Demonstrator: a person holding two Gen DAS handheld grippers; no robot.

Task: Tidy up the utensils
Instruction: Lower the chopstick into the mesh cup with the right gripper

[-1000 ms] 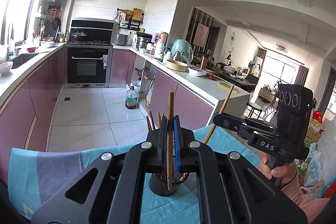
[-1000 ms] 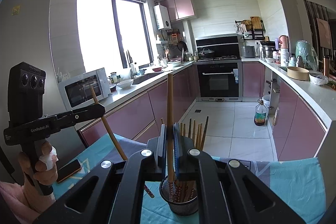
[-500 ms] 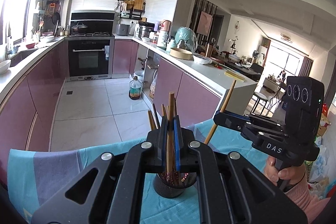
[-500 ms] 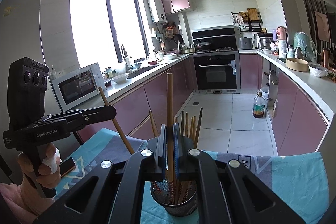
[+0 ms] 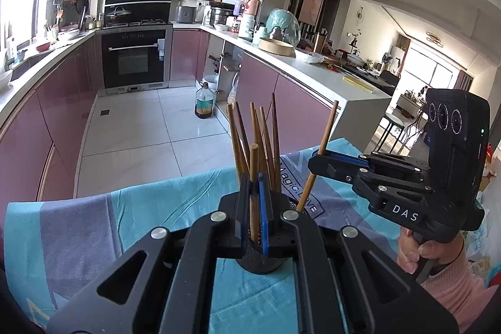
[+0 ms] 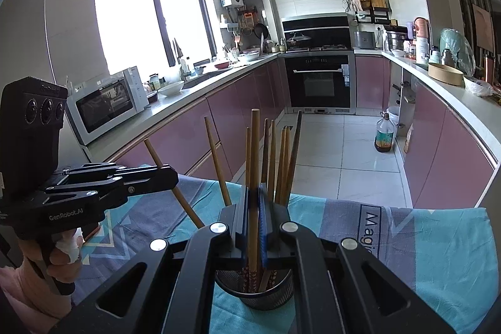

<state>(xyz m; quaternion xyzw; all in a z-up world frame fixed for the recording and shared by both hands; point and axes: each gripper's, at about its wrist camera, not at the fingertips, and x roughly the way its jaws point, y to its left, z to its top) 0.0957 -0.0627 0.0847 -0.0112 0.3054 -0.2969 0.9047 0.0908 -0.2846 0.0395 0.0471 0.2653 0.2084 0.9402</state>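
A black mesh cup (image 5: 261,263) (image 6: 253,287) stands on the cloth and holds several wooden chopsticks (image 5: 266,140) (image 6: 281,158). My left gripper (image 5: 254,218) is shut on one chopstick (image 5: 253,177), its lower end down inside the cup. My right gripper (image 6: 253,227) is shut on another chopstick (image 6: 254,165), also reaching into the cup. Each gripper shows in the other's view: the right one (image 5: 316,161) holds its chopstick (image 5: 322,146) slanted at the cup's right, the left one (image 6: 170,177) holds its chopstick (image 6: 175,190) at the cup's left.
A teal and grey cloth (image 5: 94,227) (image 6: 422,240) covers the table. Beyond its far edge are the tiled kitchen floor, pink cabinets, an oven (image 5: 134,58) and an oil bottle (image 5: 204,102). A microwave (image 6: 106,102) stands on the left counter.
Both grippers have come down with their chopsticks, so the sticks sit deeper in the cup and less of each stands above the fingers.
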